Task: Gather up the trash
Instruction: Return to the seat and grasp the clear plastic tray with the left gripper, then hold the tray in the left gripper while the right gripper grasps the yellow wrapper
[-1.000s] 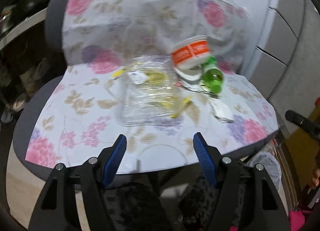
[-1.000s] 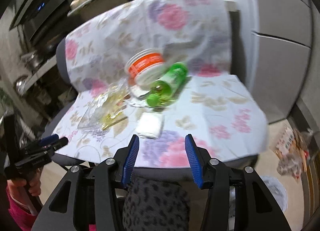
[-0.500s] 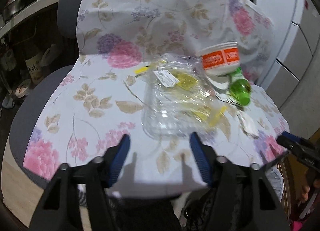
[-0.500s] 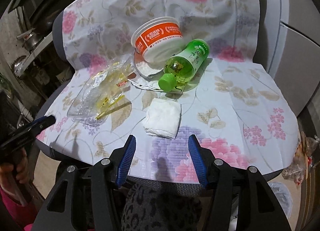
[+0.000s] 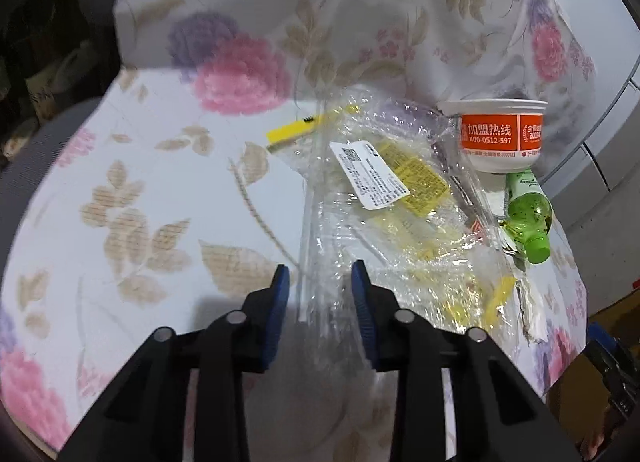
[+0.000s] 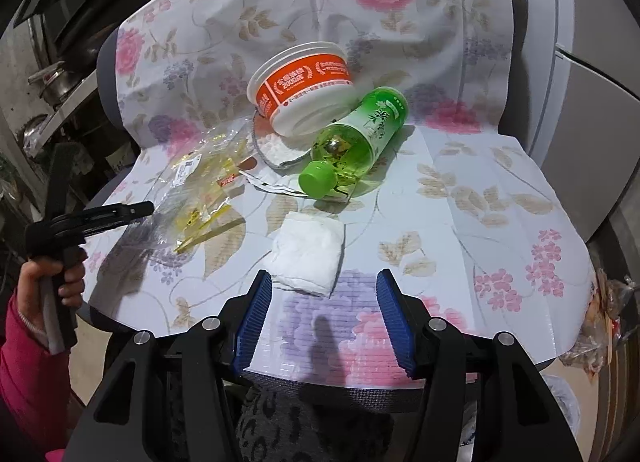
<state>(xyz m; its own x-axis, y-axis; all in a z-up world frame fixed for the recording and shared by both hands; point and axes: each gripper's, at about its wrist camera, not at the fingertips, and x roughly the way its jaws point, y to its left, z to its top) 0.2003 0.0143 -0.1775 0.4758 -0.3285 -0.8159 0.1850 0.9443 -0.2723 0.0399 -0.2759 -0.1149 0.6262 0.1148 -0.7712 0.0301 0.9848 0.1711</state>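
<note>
With its jaws closing around the near edge of the clear plastic wrapper (image 5: 384,222) on the left of the chair seat (image 5: 132,202), the left tool (image 5: 318,282) should bite deep into the film, while the right tool (image 6: 324,282) stays spread.

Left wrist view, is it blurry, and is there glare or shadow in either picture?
Left wrist view: soft with motion blur, horizontal banding on the floral cover, bright glints on the clear plastic packaging whose edge lies between the closing left hand-held gripper. Right wrist view: sharper; the right hand-held gripper casts a shadow on the cover by the white napkin; fisheye bends both frames' edges.
</note>
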